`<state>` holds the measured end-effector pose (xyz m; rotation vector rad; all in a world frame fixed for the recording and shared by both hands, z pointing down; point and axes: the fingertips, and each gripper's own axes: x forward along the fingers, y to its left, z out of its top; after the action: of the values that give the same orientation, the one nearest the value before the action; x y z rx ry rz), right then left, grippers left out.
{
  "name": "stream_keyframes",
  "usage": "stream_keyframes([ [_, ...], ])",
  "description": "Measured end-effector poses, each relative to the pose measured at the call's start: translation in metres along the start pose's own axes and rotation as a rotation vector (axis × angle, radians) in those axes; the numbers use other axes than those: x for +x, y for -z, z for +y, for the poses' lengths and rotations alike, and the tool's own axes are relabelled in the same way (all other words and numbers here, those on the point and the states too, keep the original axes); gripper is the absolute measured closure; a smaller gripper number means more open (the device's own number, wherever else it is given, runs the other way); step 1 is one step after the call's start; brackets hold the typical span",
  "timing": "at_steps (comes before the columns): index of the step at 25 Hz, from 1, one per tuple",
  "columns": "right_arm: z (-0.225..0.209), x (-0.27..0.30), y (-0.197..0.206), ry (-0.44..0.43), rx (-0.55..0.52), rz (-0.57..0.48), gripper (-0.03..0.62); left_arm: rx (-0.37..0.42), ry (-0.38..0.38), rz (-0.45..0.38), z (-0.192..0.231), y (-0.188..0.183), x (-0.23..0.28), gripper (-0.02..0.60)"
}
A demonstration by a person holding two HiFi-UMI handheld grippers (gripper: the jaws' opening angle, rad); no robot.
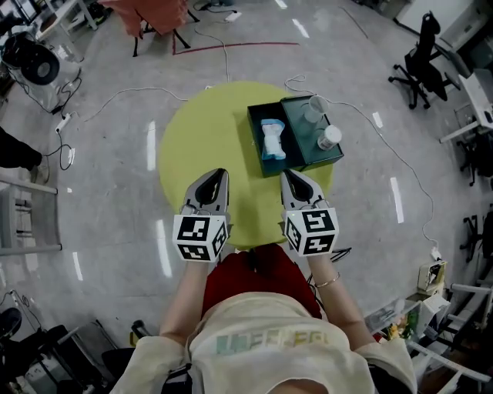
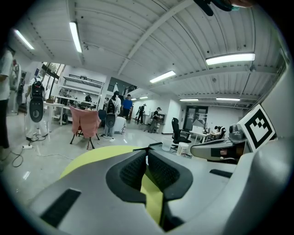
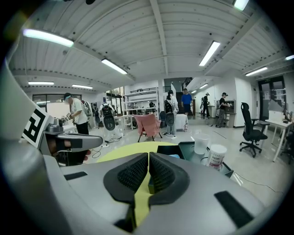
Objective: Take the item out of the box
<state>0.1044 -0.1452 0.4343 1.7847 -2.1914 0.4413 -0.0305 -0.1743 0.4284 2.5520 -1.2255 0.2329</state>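
Observation:
A dark teal box (image 1: pixel 258 121) lies open at the back right of the round yellow-green table (image 1: pixel 200 138). Inside it sits a blue and white pack (image 1: pixel 273 139). The box's other half (image 1: pixel 308 154), to its right, carries a clear cup (image 1: pixel 315 108) and a white jar (image 1: pixel 330 137). My left gripper (image 1: pixel 219 174) hovers over the table's near part, shut and empty. Just short of the box's near edge is my right gripper (image 1: pixel 286 175), also shut with nothing in it. The right gripper view has the box (image 3: pixel 166 148), cup (image 3: pixel 200 144) and jar (image 3: pixel 217 156) ahead of the shut right gripper (image 3: pixel 148 156).
Cables trail over the grey floor around the table. Black office chairs (image 1: pixel 420 61) stand at the right, and a chair draped in pink cloth (image 1: pixel 150 17) at the back. Several people stand by the far shelves (image 3: pixel 186 103). The left gripper view looks over the table (image 2: pixel 98 156).

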Motion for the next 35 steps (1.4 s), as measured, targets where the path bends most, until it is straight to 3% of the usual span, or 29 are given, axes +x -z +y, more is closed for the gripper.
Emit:
stream_keyframes([
  [24, -0.036, 0.072, -0.015, -0.063, -0.051, 0.064, 0.556, -0.037, -0.125, 0.012, 0.031, -0.009, 0.032, 0.549],
  [35, -0.051, 0.114, 0.014, -0.068, -0.085, 0.207, 0.556, -0.060, -0.148, 0.013, 0.038, -0.011, 0.058, 0.549],
])
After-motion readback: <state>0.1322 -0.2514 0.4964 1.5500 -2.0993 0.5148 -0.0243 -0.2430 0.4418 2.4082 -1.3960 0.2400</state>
